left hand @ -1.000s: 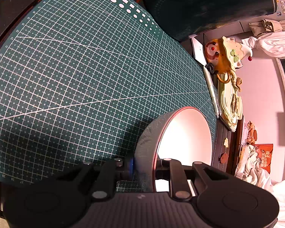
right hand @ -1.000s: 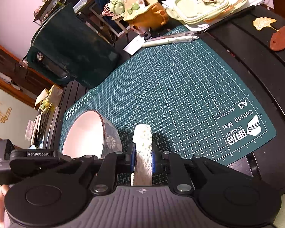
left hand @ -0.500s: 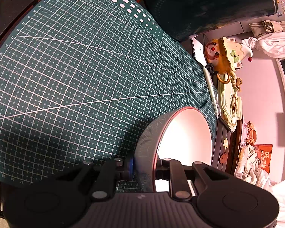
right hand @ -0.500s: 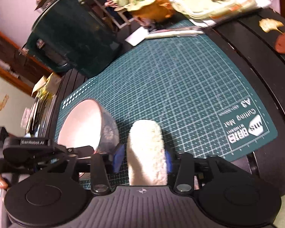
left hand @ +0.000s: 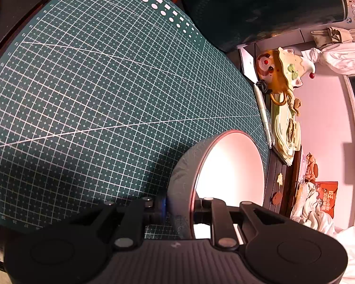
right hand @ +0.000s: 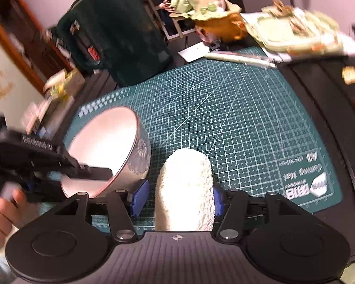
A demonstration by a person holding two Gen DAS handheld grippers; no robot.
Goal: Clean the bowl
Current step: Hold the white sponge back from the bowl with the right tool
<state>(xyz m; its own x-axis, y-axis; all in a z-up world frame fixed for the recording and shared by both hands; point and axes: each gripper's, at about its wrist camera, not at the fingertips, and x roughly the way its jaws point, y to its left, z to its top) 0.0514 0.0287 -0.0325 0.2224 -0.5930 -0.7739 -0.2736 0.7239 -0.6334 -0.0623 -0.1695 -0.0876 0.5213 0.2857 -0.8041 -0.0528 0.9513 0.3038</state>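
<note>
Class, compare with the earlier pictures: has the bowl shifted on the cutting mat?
No. In the left wrist view the bowl keeps its place against the cutting mat grid lines, pinched at its rim by the left claw.

Patterned bowl [right hand: 120, 151] tilted (white inside), white sponge [right hand: 185, 189] beside

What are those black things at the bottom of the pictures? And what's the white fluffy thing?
A person holds a black pinching tool in each hand. Each tool carries a camera looking along its fingers. One picture comes from the left tool, which is clamped on the wall of a tilted bowl. The other comes from the right tool. Its jaws have just been opening, with a white sponge between them. Underneath is a green cutting mat. The job is cleaning the bowl.
</note>
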